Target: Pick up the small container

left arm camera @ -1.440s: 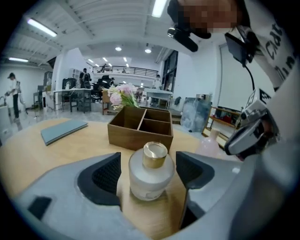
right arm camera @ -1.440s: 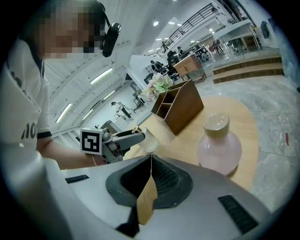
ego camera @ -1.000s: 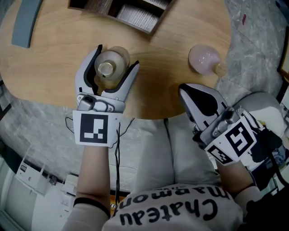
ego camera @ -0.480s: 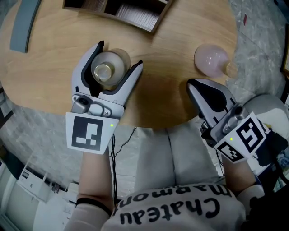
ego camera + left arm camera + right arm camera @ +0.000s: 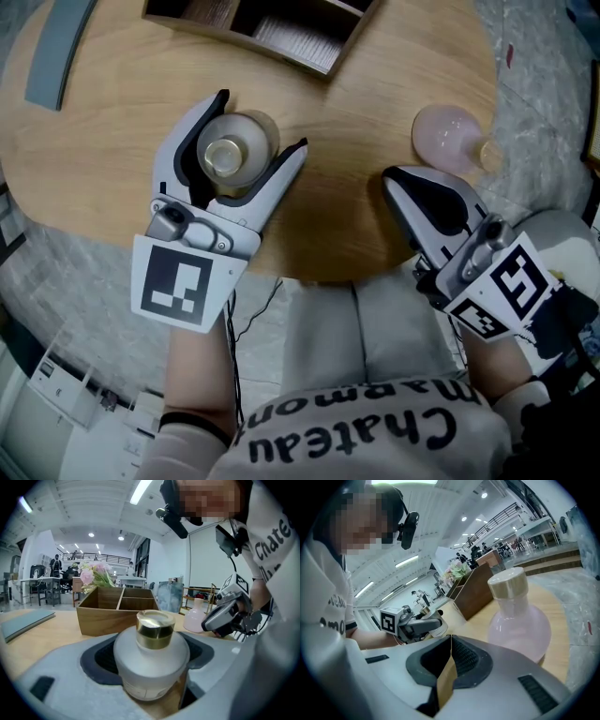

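The small container is a frosted white bottle with a gold cap. It sits between the jaws of my left gripper, whose dark pads press on both of its sides, over the round wooden table. In the left gripper view, that left gripper holds the bottle upright. My right gripper hovers at the table's near edge with its jaws together and nothing in them. In the right gripper view, the right gripper points toward a pink bottle.
A pink round bottle with a tan cap stands at the table's right edge, just beyond the right gripper. A wooden divided tray lies at the far side. A grey-blue flat item lies at the far left.
The left gripper with the white bottle has come closer to the head camera and shifted slightly right. The right gripper stays shut and has edged a little toward the table.
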`<state>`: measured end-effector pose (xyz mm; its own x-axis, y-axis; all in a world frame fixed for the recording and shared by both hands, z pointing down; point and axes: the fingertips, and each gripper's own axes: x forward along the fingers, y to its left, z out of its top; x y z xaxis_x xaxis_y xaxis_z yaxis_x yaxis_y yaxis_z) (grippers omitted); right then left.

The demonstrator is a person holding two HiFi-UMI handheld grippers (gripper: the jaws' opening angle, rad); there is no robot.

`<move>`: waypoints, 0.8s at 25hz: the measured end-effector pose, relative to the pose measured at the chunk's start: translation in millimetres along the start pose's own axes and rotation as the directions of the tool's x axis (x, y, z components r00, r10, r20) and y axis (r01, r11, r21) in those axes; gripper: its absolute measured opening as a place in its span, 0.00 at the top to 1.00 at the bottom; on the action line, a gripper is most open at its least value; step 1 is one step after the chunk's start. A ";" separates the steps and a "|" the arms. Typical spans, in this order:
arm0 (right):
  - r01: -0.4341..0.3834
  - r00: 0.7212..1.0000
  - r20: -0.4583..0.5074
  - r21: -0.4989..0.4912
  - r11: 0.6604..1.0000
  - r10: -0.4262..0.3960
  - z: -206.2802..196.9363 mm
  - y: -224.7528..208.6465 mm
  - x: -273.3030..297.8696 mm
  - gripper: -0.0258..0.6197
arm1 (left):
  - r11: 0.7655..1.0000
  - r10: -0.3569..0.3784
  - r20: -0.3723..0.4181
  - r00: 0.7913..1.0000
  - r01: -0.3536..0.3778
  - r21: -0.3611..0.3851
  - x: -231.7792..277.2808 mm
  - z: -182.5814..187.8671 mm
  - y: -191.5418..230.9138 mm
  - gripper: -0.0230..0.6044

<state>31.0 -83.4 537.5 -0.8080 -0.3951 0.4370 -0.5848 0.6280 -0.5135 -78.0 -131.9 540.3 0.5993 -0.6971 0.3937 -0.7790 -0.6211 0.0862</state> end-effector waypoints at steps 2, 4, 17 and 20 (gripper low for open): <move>-0.005 1.000 0.008 -0.001 1.000 0.005 1.5 0.9 0.0 0.94 | 1.000 0.004 -0.001 1.000 -0.004 0.002 -0.2 0.5 -0.1 0.39; -0.008 1.000 0.014 -0.007 1.000 0.008 2.7 2.5 -0.8 0.94 | 1.000 0.007 -0.002 1.000 -0.007 0.003 -1.0 1.7 -0.4 0.39; -0.007 1.000 0.030 -0.023 1.000 0.007 4.0 7.3 -4.1 0.94 | 1.000 0.003 0.017 1.000 -0.004 0.012 -6.9 3.3 -4.1 0.40; -0.008 1.000 0.026 -0.005 1.000 0.008 5.1 14.3 -6.6 0.94 | 1.000 -0.004 -0.021 1.000 0.005 0.026 -12.2 -0.6 -9.5 0.40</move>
<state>27.6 -75.3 523.5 -0.8143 -0.4074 0.4134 -0.5779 0.6347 -0.5130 -78.0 -117.4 535.2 0.5988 -0.6866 0.4122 -0.7710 -0.6336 0.0646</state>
